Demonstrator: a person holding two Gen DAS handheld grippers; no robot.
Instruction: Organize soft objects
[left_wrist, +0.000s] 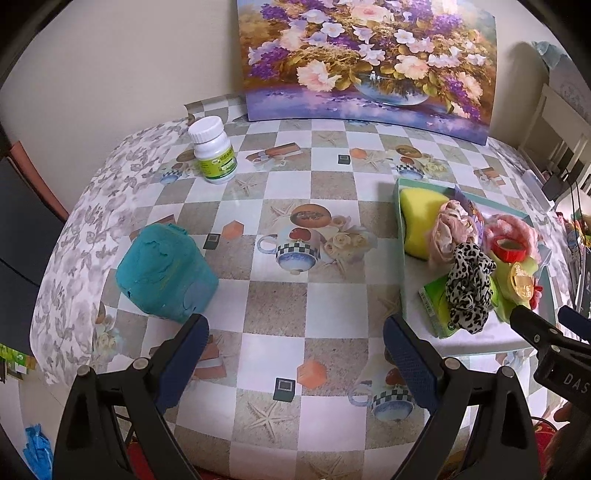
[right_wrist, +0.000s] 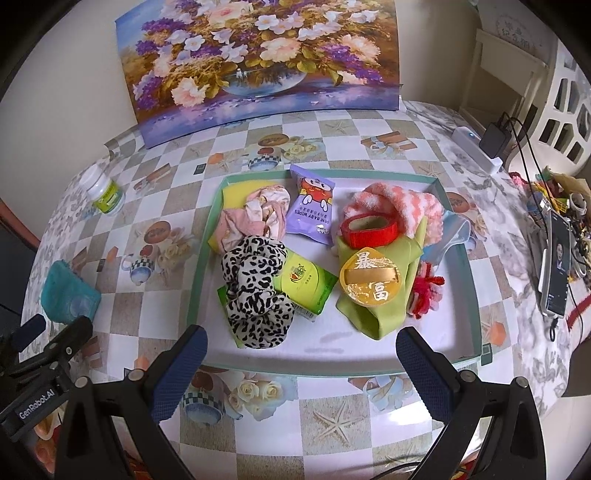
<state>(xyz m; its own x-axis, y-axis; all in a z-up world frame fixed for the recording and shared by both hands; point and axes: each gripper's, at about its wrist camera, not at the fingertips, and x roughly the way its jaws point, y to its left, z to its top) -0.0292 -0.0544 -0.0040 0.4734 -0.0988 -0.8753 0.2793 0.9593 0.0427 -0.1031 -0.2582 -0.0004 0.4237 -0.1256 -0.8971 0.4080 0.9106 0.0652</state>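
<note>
Two grippers, both with fingers spread wide and nothing between them. My left gripper (left_wrist: 295, 339) hangs over bare tablecloth; the teal pouch (left_wrist: 166, 273) lies just beyond my left-hand finger, touching nothing else, and appears to be the one soft thing outside the tray (right_wrist: 461, 258). My right gripper (right_wrist: 301, 350) hovers at the tray's near rim, with the leopard scrunchie (right_wrist: 255, 291) just ahead of its left-hand finger and the green cloth (right_wrist: 376, 314) ahead toward its right-hand finger.

Risks, as I judge them:
- The pouch looks limp; a shallow pinch could catch only a fold and let it sag or drop in transit.
- The tray's far half is crowded. Setting the pouch down there could push the gold disc (right_wrist: 371, 280) or red ring (right_wrist: 369, 227) off their perch.
- The scrunchie sits on the green packet (right_wrist: 306, 286); a grab there may lift both.
- The white bottle (left_wrist: 212, 149), well beyond my left fingers, stands clear of any likely sweep.
</note>
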